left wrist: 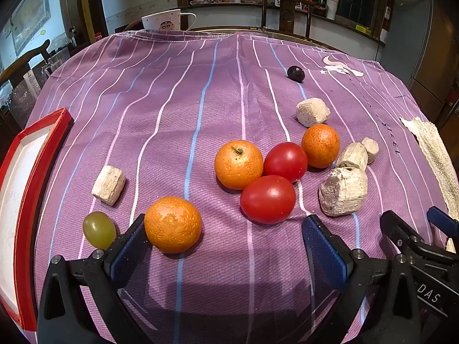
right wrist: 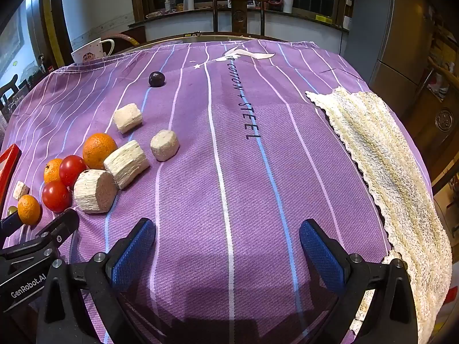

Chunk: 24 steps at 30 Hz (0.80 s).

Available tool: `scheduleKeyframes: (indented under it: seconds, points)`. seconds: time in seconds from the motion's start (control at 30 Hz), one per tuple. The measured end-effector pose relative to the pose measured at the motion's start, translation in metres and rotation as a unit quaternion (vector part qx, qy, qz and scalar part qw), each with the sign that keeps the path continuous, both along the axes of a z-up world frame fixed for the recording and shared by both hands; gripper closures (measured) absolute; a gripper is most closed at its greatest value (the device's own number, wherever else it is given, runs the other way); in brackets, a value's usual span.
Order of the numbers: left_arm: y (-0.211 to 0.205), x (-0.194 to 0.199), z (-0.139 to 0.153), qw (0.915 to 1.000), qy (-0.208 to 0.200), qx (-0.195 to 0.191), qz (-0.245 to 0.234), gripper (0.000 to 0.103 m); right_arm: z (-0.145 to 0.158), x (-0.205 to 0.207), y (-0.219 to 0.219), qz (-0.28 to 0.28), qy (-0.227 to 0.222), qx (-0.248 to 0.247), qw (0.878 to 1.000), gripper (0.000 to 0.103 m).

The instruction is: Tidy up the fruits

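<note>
On the purple striped cloth lie three oranges, two red tomatoes, a green grape and a dark grape. My left gripper is open just above the cloth; the nearest orange rests against its left finger, the green grape just outside it. Ahead sit a tomato, a second tomato, an orange with a stem and another orange. The dark grape lies far back. My right gripper is open over bare cloth, the fruit cluster to its left.
Several pale fibrous chunks lie among the fruit. A red-rimmed white tray stands at the left edge. A cream towel drapes over the right side. A cartoon mug and a wooden chair stand beyond the far edge.
</note>
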<state>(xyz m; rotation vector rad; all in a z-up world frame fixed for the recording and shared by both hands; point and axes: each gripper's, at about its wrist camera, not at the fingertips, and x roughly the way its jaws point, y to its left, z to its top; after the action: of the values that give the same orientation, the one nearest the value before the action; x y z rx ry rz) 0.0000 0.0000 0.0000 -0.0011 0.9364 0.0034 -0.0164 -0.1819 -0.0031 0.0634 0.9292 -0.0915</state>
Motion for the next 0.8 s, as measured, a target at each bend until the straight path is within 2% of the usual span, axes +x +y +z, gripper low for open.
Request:
scheduleKeyframes:
  seconds: [0.23, 0.37, 0.5, 0.6, 0.63, 0.7, 0.8]
  points:
    - [0.000, -0.001, 0.000, 1.0000, 0.003, 0.002, 0.000, 0.000, -0.002, 0.001, -0.001, 0.000, 0.000, 0.000, 1.000, 0.000]
    - [-0.001, -0.008, 0.006, 0.9990, 0.035, 0.024, -0.011, 0.000, -0.003, 0.002, -0.004, 0.011, 0.000, 0.001, 1.000, 0.000]
    - [0.001, -0.026, 0.035, 0.9991, -0.004, 0.037, -0.019, 0.000, 0.001, 0.001, -0.002, 0.009, -0.001, -0.017, 1.000, 0.002]
    - [0.016, -0.042, 0.060, 0.9995, -0.031, 0.010, -0.007, 0.000, 0.014, -0.010, 0.000, 0.012, -0.019, -0.023, 0.999, 0.002]
    - [0.021, -0.045, 0.064, 0.9996, -0.029, 0.003, -0.001, 0.000, 0.018, -0.013, 0.001, 0.013, -0.026, -0.026, 0.999, 0.002]
    - [0.033, -0.047, 0.068, 0.9997, -0.011, -0.016, 0.013, 0.002, 0.030, -0.020, 0.003, 0.014, -0.039, -0.028, 0.999, 0.002]
    - [0.048, -0.053, 0.070, 0.9986, 0.027, -0.042, 0.017, 0.013, 0.045, -0.027, 0.008, 0.007, -0.046, -0.011, 0.999, 0.002]
